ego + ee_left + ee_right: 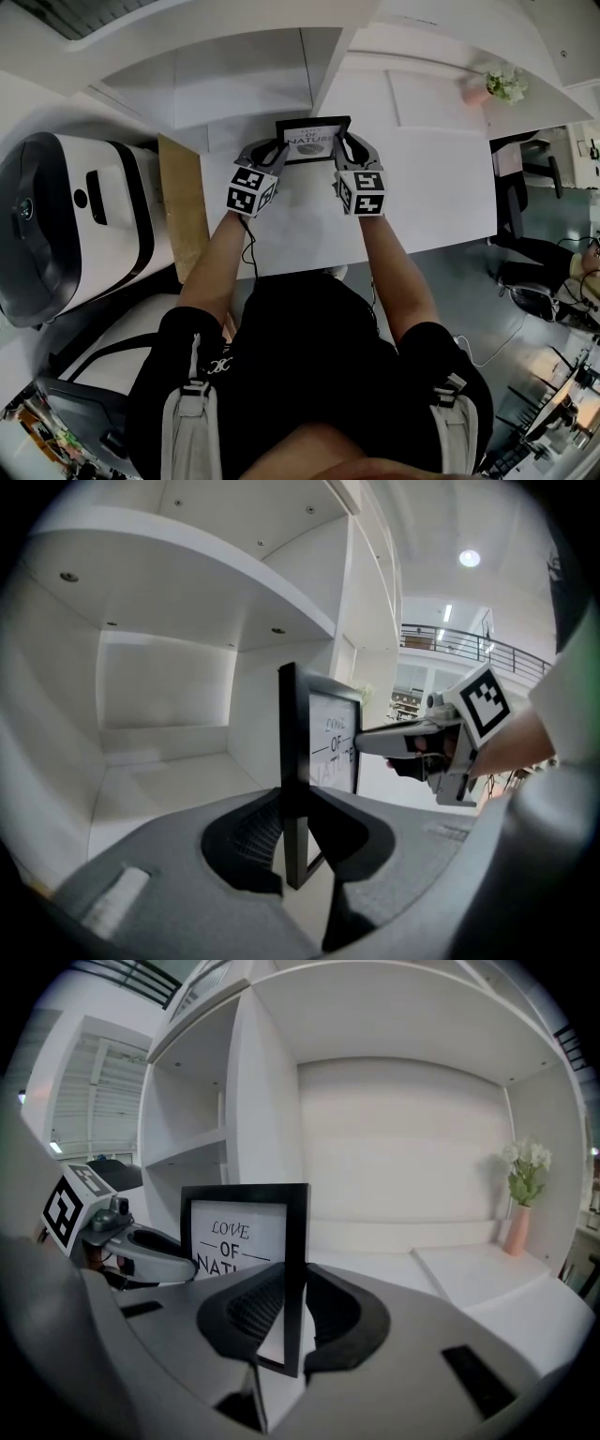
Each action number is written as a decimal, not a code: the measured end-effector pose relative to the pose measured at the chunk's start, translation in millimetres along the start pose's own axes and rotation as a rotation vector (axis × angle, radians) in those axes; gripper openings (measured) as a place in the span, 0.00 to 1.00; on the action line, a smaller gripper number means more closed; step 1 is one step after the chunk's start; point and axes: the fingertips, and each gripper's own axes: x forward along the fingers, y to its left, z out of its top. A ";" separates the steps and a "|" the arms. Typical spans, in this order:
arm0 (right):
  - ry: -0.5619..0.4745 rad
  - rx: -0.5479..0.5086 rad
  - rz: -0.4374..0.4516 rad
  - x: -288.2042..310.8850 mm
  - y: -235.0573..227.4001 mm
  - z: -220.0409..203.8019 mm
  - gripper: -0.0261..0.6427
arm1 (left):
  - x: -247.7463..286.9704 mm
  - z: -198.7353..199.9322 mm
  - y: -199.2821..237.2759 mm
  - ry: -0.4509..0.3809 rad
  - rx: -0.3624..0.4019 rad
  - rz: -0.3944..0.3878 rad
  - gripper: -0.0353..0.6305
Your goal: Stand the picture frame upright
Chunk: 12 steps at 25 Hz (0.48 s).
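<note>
A black picture frame with a white print reading "LOVE OF NATURE" stands upright on the white desk, in front of the shelf divider. My left gripper is shut on the frame's left edge, which sits between its dark pads in the left gripper view. My right gripper is shut on the right edge. Each gripper view also shows the print and the other gripper's finger beyond it.
White shelf cubbies rise behind the frame, split by a vertical divider. A pink vase of white flowers stands at the back right. A large white appliance and a wooden panel lie to the left.
</note>
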 end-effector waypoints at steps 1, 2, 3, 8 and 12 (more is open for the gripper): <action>-0.002 0.001 0.005 0.4 -0.2 -0.2 0.15 | 0.3 -0.1 0.1 -0.004 0.000 -0.001 0.18; -0.004 0.002 0.012 0.9 -0.3 -0.4 0.15 | 0.4 -0.2 0.3 -0.006 0.000 -0.002 0.18; -0.005 0.001 0.019 1.2 -0.2 -0.7 0.15 | 0.3 -0.2 0.3 -0.007 -0.001 -0.003 0.18; 0.014 0.016 0.031 1.0 -0.5 -1.8 0.15 | -1.0 -0.1 -0.9 -0.003 -0.004 -0.002 0.19; 0.027 0.011 0.015 -1.4 -1.6 -2.2 0.17 | -5.5 1.5 -0.4 0.000 0.014 0.029 0.27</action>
